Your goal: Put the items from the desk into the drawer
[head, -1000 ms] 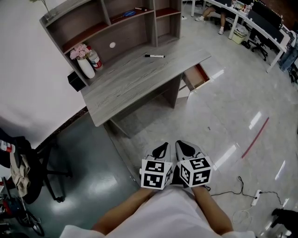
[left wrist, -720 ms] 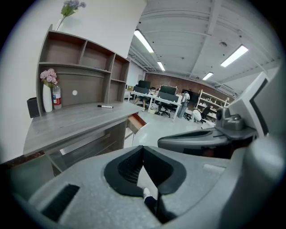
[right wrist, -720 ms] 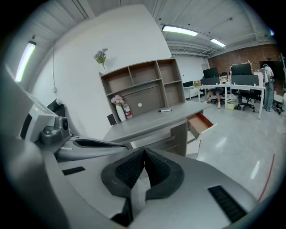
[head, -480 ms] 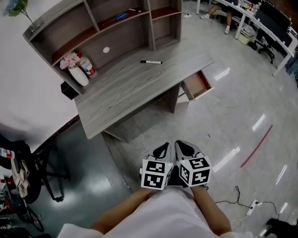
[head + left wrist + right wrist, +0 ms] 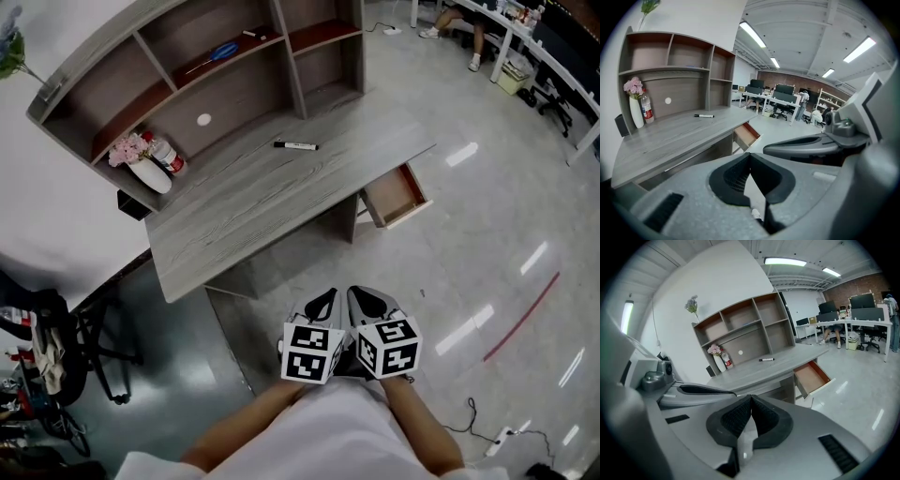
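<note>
A black marker lies on the grey wooden desk, toward its back; it also shows as the marker and the marker in the gripper views. The desk's drawer stands pulled open at the right end, its reddish inside bare. My left gripper and right gripper are held side by side close to my body, well short of the desk. Both are shut with nothing between the jaws.
A white vase of pink flowers and a bottle stand at the desk's back left, beside a black box. The hutch shelf holds a blue item. An office chair is at left. Cables lie on the floor.
The desk and drawer have slid lower and nearer in the head view as I move toward them. Both grippers stay shut and together.
</note>
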`<state>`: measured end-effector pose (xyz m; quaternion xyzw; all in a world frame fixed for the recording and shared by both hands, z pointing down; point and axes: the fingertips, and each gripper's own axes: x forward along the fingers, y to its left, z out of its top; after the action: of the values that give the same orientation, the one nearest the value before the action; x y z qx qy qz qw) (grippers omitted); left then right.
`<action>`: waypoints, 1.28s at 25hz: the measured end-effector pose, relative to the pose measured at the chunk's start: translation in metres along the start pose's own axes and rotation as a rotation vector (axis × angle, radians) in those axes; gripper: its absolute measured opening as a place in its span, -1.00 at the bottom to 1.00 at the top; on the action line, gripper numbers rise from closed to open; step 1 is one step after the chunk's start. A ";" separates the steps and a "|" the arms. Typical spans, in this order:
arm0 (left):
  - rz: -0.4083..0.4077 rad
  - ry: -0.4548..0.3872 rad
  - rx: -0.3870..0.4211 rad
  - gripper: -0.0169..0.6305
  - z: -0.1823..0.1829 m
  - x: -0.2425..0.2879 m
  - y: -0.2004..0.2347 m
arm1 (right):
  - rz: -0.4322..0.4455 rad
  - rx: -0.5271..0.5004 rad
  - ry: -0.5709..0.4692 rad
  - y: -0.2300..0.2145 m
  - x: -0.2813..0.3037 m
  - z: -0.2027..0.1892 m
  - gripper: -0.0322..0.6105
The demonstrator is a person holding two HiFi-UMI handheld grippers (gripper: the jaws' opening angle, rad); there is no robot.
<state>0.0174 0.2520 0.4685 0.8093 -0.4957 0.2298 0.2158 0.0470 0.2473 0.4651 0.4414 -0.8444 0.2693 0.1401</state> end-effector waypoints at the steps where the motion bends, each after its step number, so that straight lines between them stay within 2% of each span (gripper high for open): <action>1: 0.005 0.001 0.001 -0.94 0.006 0.008 -0.002 | 0.007 -0.003 0.002 -0.008 0.002 0.004 -0.89; 12: 0.065 -0.001 -0.003 -0.94 0.042 0.055 -0.002 | 0.085 -0.032 0.004 -0.048 0.026 0.035 -0.89; 20: 0.081 -0.010 -0.042 -0.94 0.073 0.095 0.014 | 0.093 -0.054 0.018 -0.081 0.057 0.065 -0.89; 23: 0.082 -0.011 -0.053 -0.94 0.089 0.114 0.029 | 0.088 -0.053 0.025 -0.093 0.076 0.081 -0.89; 28: 0.082 -0.012 -0.076 -0.94 0.137 0.166 0.061 | 0.087 -0.070 0.043 -0.127 0.123 0.130 -0.89; 32: 0.076 -0.011 -0.089 -0.94 0.154 0.184 0.113 | 0.088 -0.088 0.060 -0.116 0.177 0.153 -0.89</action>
<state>0.0136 -0.0129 0.4667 0.7807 -0.5371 0.2110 0.2400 0.0418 -0.0134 0.4629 0.3891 -0.8694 0.2508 0.1726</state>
